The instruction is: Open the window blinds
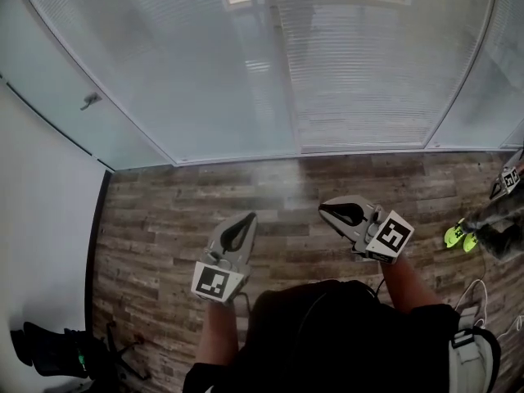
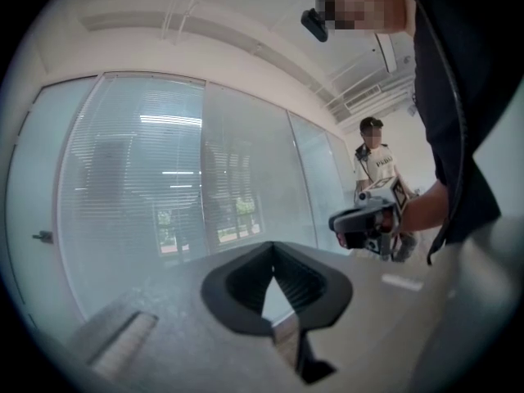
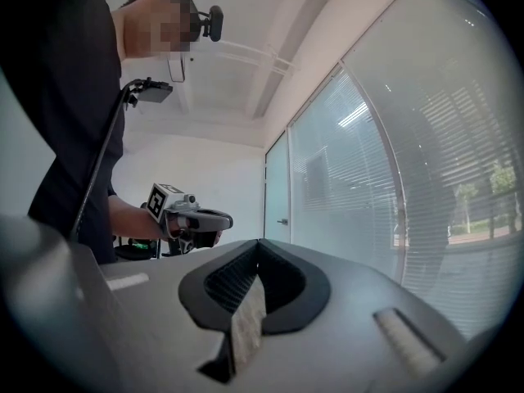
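The window blinds (image 1: pixel 360 72) are horizontal slats hanging shut behind a glass wall ahead of me; they also show in the left gripper view (image 2: pixel 139 187) and the right gripper view (image 3: pixel 409 178). My left gripper (image 1: pixel 243 223) is held level over the wood floor, well short of the glass, its jaws shut and empty (image 2: pixel 273 248). My right gripper (image 1: pixel 332 210) is beside it, also pointing at the glass, shut on nothing (image 3: pixel 259 244). Each gripper sees the other: the right gripper (image 2: pixel 360 223) and the left gripper (image 3: pixel 205 219). No cord or wand of the blinds is visible.
A door handle (image 1: pixel 90 100) sits on the frosted glass panel at the left. Another person (image 1: pixel 495 228) in bright green shoes (image 1: pixel 458 236) stands at the right edge. A dark object (image 1: pixel 49 350) lies on the floor (image 1: pixel 180 211) at the lower left.
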The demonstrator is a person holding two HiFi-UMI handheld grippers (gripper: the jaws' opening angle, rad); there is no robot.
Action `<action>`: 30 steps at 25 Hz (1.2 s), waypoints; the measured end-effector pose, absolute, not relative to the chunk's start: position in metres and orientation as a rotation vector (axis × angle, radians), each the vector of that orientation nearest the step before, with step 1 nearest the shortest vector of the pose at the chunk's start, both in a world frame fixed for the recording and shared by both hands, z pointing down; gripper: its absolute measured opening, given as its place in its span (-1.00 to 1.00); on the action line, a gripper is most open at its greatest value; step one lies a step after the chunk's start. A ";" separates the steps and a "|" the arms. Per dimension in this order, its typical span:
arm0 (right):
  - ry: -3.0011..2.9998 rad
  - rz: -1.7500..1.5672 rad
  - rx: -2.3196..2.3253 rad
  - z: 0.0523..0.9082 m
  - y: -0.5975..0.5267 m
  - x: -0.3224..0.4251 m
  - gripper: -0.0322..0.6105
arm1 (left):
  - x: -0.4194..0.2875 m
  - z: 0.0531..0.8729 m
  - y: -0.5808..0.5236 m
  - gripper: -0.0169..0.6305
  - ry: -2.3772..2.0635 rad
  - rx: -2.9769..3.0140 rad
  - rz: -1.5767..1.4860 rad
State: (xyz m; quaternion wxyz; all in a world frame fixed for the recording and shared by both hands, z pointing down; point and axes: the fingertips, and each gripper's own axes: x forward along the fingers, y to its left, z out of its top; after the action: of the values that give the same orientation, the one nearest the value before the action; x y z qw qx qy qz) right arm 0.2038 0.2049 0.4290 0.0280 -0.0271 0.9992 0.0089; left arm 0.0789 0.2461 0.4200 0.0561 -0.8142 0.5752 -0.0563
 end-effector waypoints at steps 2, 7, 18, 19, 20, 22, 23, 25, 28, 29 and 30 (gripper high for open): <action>3.075 0.028 -0.038 0.426 0.208 0.202 -0.89 | 0.080 0.422 0.246 -0.93 1.765 -2.473 -0.186; 3.080 0.033 -0.011 0.431 0.204 0.207 -0.89 | 0.095 0.424 0.242 -0.93 1.759 -2.512 -0.261; 3.067 0.027 -0.123 0.428 0.184 0.218 -0.89 | 0.100 0.426 0.219 -0.93 1.648 -2.534 -0.211; 3.066 0.009 -0.135 0.429 0.181 0.219 -0.89 | 0.100 0.425 0.215 -0.93 1.639 -2.544 -0.212; 3.067 -0.007 -0.142 0.431 0.179 0.218 -0.89 | 0.099 0.423 0.211 -0.93 1.633 -2.555 -0.212; 3.066 -0.023 -0.156 0.431 0.177 0.214 -0.89 | 0.096 0.419 0.205 -0.93 1.620 -2.571 -0.210; 3.064 -0.024 -0.165 0.430 0.176 0.211 -0.89 | 0.093 0.418 0.203 -0.93 1.606 -2.572 -0.208; 3.058 -0.022 -0.183 0.427 0.176 0.204 -0.89 | 0.088 0.418 0.198 -0.93 1.576 -2.588 -0.207; 3.056 -0.018 -0.226 0.426 0.170 0.193 -0.89 | 0.081 0.418 0.189 -0.93 1.538 -2.626 -0.202; 3.054 -0.007 -0.249 0.426 0.166 0.189 -0.89 | 0.078 0.418 0.185 -0.93 1.524 -2.634 -0.199; 3.049 0.008 -0.275 0.425 0.161 0.185 -0.89 | 0.073 0.417 0.180 -0.93 1.509 -2.643 -0.196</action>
State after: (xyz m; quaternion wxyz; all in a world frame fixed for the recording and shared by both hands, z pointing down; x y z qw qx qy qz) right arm 0.1849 0.1615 0.4246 0.0399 -0.0899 0.9951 0.0025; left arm 0.0734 0.1801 0.4172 0.0460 -0.8656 0.4944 -0.0642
